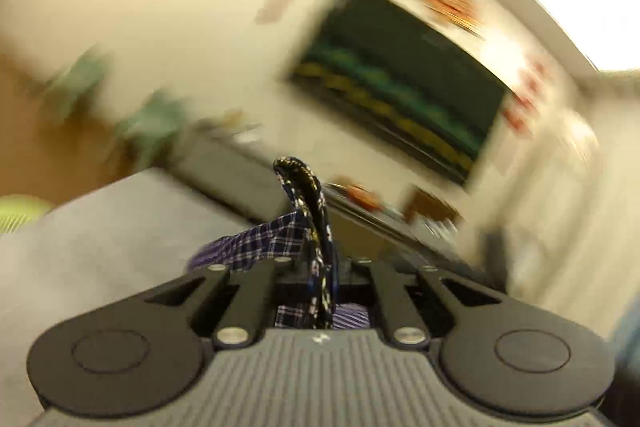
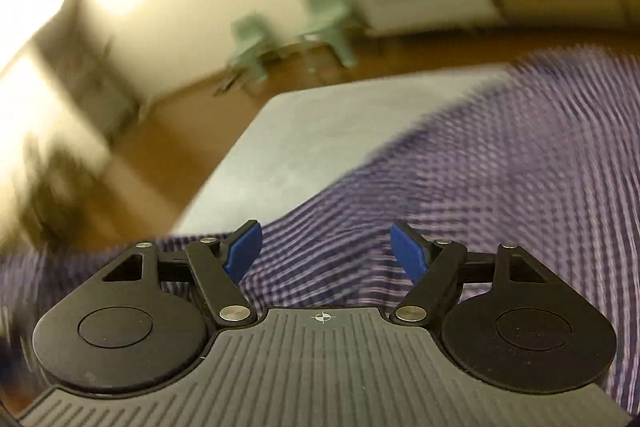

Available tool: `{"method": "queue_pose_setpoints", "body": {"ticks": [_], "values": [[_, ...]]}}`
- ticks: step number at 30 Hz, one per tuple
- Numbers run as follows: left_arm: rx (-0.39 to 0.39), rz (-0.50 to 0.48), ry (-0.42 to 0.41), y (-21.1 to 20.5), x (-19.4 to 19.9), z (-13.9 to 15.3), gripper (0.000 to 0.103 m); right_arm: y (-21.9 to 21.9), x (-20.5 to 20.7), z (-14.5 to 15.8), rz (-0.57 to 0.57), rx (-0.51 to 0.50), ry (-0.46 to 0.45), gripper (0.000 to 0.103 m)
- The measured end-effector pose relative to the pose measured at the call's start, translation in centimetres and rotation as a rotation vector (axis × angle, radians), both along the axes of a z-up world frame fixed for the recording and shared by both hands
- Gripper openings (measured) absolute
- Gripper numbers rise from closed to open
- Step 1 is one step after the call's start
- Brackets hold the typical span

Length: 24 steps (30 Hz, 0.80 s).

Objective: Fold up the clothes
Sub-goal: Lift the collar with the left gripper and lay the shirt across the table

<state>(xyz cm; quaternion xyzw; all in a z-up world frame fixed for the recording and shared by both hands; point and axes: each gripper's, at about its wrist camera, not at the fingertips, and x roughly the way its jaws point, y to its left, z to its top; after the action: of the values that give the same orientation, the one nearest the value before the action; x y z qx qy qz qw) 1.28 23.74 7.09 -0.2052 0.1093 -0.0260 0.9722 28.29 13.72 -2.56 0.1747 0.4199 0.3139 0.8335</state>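
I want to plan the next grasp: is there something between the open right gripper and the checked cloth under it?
Nothing visible stands between them. The right gripper is open, with only air between its blue pads and the purple checked cloth spread over the grey table. The picture is blurred, so small things could be missed.

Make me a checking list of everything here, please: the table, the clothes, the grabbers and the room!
Surface: pale grey flat table top, partly covered by cloth.
Job's things: purple-and-white checked cotton garment spread on the table; a dark-trimmed edge is lifted.
Clutter: nothing seen.
Grippers: left hand-held gripper shut on the garment's edge; right hand-held gripper open, blue pads apart above the cloth, nothing pinched.
Cables: nothing seen.
Surroundings: blurred; two pale green chairs on brown wooden floor, dark screen on a cream wall.
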Motion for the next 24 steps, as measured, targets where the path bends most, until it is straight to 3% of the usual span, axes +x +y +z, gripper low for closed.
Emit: {"method": "queue_pose_setpoints", "body": {"ticks": [2, 4, 7, 9, 14, 17, 18, 20, 22, 24], "values": [[0.14, -0.093, -0.014, -6.5, 1.2, 0.7, 0.007, -3.2, -0.1, -0.1, 0.018, 0.067, 0.054, 0.079], [0.251, -0.11, 0.013, -10.8, 2.0, -0.1, 0.007, -6.2, -1.1, 0.1, 0.055, 0.128, 0.083, 0.084], [0.404, -0.095, 0.06, -15.4, 3.6, -1.5, 0.007, -10.3, -4.8, 0.0, 0.092, 0.253, 0.096, 0.091], [0.46, -0.104, 0.091, -17.2, 4.5, -2.7, 0.007, -12.7, -7.3, -0.9, 0.103, 0.315, 0.11, 0.094], [0.695, -0.113, 0.137, -21.9, 4.5, -6.6, 0.008, -14.8, -11.3, -1.8, 0.172, 0.352, 0.121, 0.095], [0.8, -0.105, 0.139, -24.0, 3.7, -8.5, 0.008, -13.8, -11.6, -2.5, 0.205, 0.273, 0.109, 0.097], [0.831, -0.101, 0.136, -24.7, 3.6, -9.1, 0.008, -13.3, -11.8, -2.8, 0.21, 0.223, 0.114, 0.095], [0.86, -0.095, 0.133, -25.0, 2.9, -9.9, 0.008, -12.8, -12.2, -3.5, 0.233, 0.153, 0.132, 0.075], [0.88, -0.076, 0.134, -25.3, 2.7, -10.5, 0.008, -12.4, -12.3, -4.0, 0.239, 0.111, 0.157, 0.045], [0.887, -0.058, 0.135, -25.2, 2.7, -10.7, 0.01, -12.1, -12.0, -4.1, 0.235, 0.07, 0.134, 0.034]]}}
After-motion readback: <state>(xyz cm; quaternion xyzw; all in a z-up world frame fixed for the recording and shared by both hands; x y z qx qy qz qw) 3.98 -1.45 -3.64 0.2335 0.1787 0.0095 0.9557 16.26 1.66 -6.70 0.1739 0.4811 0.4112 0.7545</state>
